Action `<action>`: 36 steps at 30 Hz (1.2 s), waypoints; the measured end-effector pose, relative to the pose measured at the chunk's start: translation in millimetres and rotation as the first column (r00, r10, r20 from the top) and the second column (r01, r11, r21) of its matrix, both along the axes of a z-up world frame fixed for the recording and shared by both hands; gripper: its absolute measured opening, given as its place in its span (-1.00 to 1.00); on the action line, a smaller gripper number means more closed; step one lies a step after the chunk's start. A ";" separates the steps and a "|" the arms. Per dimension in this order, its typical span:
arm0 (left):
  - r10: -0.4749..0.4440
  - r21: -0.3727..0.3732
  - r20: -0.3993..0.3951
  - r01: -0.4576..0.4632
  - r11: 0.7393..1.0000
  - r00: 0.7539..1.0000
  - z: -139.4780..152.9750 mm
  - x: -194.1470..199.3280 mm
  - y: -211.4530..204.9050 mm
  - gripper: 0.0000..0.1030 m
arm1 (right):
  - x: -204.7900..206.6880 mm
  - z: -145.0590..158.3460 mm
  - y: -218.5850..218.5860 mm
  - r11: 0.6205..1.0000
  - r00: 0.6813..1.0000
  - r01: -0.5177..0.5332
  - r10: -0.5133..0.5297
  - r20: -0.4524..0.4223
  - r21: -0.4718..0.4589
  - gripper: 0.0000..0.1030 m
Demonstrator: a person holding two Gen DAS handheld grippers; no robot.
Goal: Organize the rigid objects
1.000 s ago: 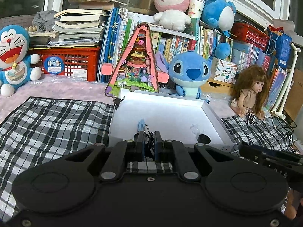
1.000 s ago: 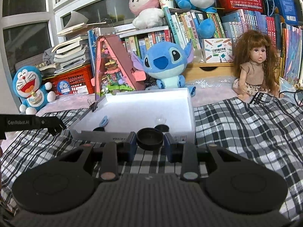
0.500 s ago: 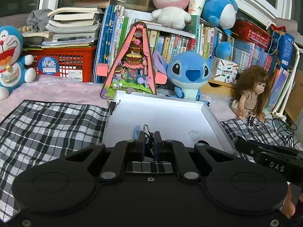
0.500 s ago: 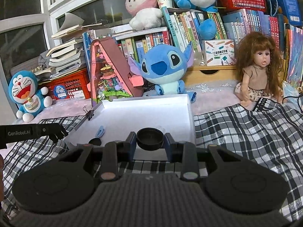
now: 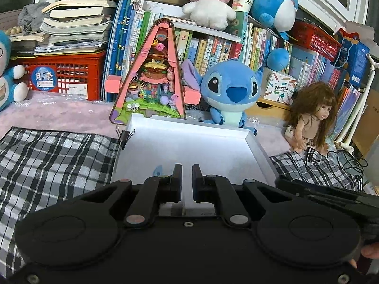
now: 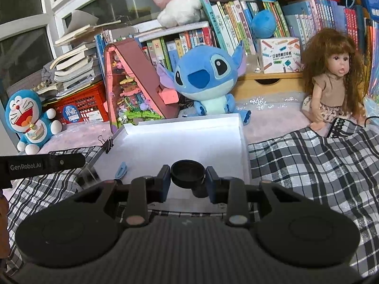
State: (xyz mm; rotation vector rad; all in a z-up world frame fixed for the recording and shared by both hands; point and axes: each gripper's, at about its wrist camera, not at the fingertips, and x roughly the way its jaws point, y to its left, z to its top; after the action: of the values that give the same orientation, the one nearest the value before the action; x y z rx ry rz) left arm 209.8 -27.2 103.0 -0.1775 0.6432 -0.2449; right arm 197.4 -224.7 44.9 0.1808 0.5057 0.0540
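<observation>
Black cap (image 6: 187, 174): rigid, light, smooth; your right gripper (image 6: 188, 181) jaws clamp its rim over the white tray (image 6: 241, 146); left gripper (image 5: 187, 182) jaws closed, empty.

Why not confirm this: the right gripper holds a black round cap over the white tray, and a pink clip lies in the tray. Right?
Not quite. The clip is blue, not pink, as the right wrist view shows. The right gripper does hold the black round cap over the white tray.

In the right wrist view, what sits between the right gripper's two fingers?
A round black cap sits between the right gripper fingers, clamped on both sides, above the white tray's near edge. Only the right wrist view shows it.
</observation>
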 end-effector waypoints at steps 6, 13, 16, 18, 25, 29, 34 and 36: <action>-0.009 -0.006 -0.029 0.009 1.000 1.000 -3.0 16.1 -0.9 -0.87 | 17.1 0.3 -4.5 1.000 1.000 0.003 -0.003 -0.026 0.004 -0.29; -0.031 -0.012 -0.054 0.030 0.999 0.998 -22.9 1.1 10.2 -0.86 | 15.9 -5.8 -11.2 1.000 0.999 0.010 -0.009 -0.036 0.023 -0.29; -0.065 0.019 -0.034 0.066 0.998 0.997 -30.9 -24.1 14.6 -0.82 | 8.3 -12.0 -14.0 0.999 0.999 0.001 0.001 -0.037 0.052 -0.29; -0.080 0.035 -0.021 0.081 0.996 0.997 -36.0 -43.9 17.4 -0.78 | 0.9 -17.4 -13.6 0.999 0.999 -0.003 0.004 -0.034 0.044 -0.29; -0.124 0.064 0.066 0.120 0.991 0.990 -53.0 -120.8 20.9 -0.36 | -43.7 -38.3 0.9 1.000 0.999 -0.028 0.028 0.020 -0.010 -0.29; -0.129 0.082 0.079 0.122 0.989 0.989 -65.9 -154.2 20.1 -0.31 | -71.5 -50.4 13.9 0.997 0.998 -0.053 0.055 0.043 -0.048 -0.28; -0.076 0.038 0.005 0.076 0.996 0.997 -87.4 -163.8 25.3 -0.28 | -93.7 -61.4 24.6 0.996 0.997 -0.063 0.065 0.051 -0.056 -0.28; -0.057 0.016 -0.028 0.058 0.998 0.998 -93.9 -161.2 26.7 -0.25 | -100.4 -65.4 29.1 0.995 0.996 -0.067 0.070 0.052 -0.068 -0.28</action>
State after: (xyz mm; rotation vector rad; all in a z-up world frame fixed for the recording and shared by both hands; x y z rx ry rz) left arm 48.6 -0.6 9.1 -0.1468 0.6779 -0.2930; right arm 97.0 -195.5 -20.5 0.0969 0.4587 0.1089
